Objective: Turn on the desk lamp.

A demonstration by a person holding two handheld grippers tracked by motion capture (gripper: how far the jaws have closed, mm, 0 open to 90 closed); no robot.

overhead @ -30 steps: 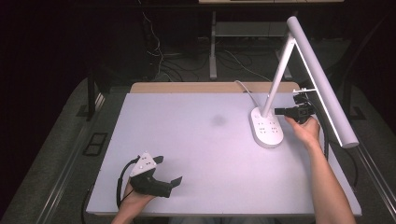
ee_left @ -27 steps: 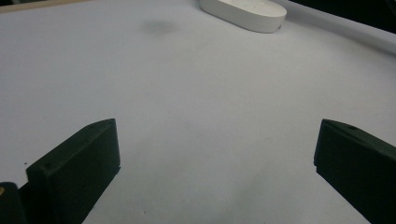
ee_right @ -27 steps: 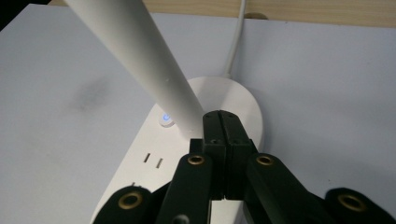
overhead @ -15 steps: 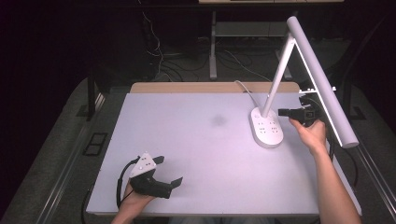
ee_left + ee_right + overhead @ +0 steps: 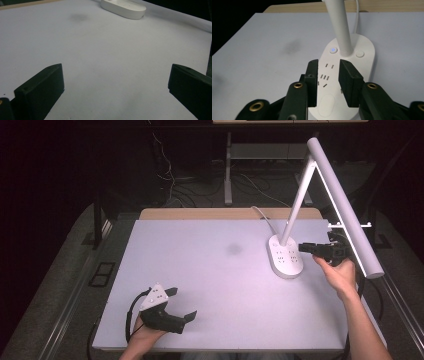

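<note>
Lamp base [image 5: 285, 257], far right: my right gripper [image 5: 328, 77] hovers above, jaws narrowly parted. Left gripper [image 5: 180, 305], near left: spread wide.

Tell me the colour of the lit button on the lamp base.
Blue button, best in the right gripper view.

Your left tongs [image 5: 181, 306] are matte black, topped by a grey three-cornered plate [image 5: 154, 294] dotted with small dark marks, and a black cable [image 5: 131, 312] loops off the back beside your left hand [image 5: 145, 335]. Your forearms are bare, no sleeves showing. Your right tongs [image 5: 306, 247] are black too, gripped in your right hand [image 5: 341, 275]. Up close, the right tongs [image 5: 328, 66] have thick, blocky black jaws on rounded black arms, with brass-coloured ringed holes [image 5: 298, 85] at the joints and a small screw hole in the inner face. Your left tongs [image 5: 116, 77] show the same chunky black blocks, each with a small hole near the tip.
</note>
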